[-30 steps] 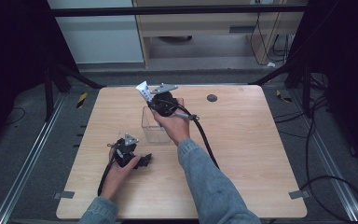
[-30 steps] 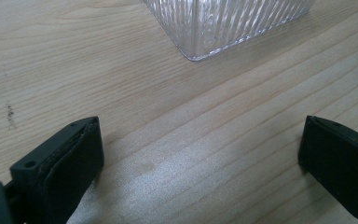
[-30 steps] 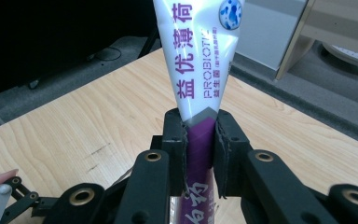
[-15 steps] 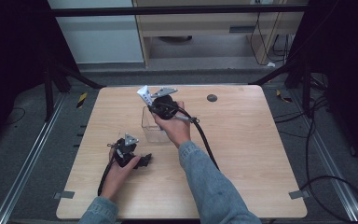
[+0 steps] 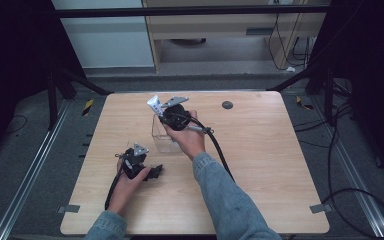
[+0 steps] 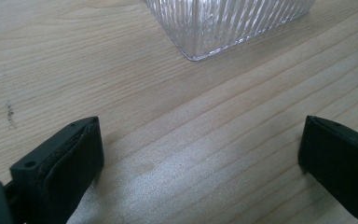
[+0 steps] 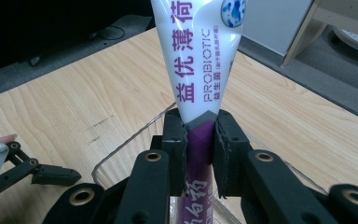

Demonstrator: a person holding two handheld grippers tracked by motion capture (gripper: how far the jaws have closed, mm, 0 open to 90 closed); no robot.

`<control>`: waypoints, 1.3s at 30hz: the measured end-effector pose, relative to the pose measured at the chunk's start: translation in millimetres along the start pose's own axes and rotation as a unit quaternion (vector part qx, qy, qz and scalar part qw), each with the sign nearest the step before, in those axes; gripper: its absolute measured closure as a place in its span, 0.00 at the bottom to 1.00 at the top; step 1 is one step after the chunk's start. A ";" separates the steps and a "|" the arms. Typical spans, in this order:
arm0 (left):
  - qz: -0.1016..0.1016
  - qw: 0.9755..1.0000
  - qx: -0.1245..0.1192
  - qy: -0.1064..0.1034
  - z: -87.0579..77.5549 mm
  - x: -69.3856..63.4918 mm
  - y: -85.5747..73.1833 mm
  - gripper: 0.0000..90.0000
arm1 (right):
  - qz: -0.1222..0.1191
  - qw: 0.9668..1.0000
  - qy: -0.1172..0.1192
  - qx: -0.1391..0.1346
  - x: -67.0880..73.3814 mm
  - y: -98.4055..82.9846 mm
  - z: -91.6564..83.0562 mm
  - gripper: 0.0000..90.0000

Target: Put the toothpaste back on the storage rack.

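Right tongs: clamped on toothpaste tube, top cut off.
Left tongs: spread wide over worktop.
Clear ribbed container: only a corner visible.

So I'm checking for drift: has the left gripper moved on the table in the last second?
No. The left gripper rests at the same spot on the table, equally near the clear container.

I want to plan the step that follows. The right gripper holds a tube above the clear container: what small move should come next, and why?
Probably lower the right gripper a little, straight down. It is shut on the toothpaste tube, which stands over the clear ribbed container, seemingly not fully inside. Lowering first should let the tube settle inside before the jaws open. The left gripper is open on the table beside it, so it seems not in the way.
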State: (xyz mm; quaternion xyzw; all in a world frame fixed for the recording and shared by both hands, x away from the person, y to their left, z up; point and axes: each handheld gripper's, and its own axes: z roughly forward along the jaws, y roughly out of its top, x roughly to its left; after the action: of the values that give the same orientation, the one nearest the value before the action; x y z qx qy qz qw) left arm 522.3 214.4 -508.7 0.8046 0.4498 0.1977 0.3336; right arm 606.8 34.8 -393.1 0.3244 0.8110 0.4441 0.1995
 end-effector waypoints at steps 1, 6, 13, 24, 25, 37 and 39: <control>0.000 1.000 0.000 0.000 0.0 0.0 0.0 0.00 | -0.001 1.000 0.001 0.001 0.2 -0.2 0.2 0.85; 0.000 1.000 0.000 0.000 0.0 -0.1 0.0 0.00 | -0.005 1.000 0.009 0.003 0.9 -0.9 0.0 0.85; -0.001 1.000 0.000 0.000 0.0 -0.1 0.0 0.00 | -0.010 1.000 0.007 0.011 2.1 -1.5 -0.1 0.85; 0.000 1.000 0.000 0.000 0.0 -0.1 0.0 0.00 | -0.017 0.999 0.003 0.033 2.1 -4.2 4.4 0.85; -0.001 1.000 0.000 -0.001 0.0 -0.1 0.0 0.00 | -0.015 0.999 0.001 0.037 2.3 -4.1 5.4 0.85; -0.001 1.000 0.000 -0.001 0.0 -0.1 0.0 0.00 | -0.018 0.998 0.001 0.061 3.6 -3.8 10.9 0.85; -0.001 1.000 0.000 -0.001 0.0 -0.1 0.0 0.00 | -0.018 0.998 0.002 0.066 3.5 -3.8 11.6 0.85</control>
State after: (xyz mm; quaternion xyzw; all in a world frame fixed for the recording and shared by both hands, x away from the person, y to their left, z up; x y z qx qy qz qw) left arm 522.3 214.3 -508.7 0.8045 0.4501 0.1969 0.3339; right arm 610.1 42.6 -402.6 0.3213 0.8445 0.3870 0.1840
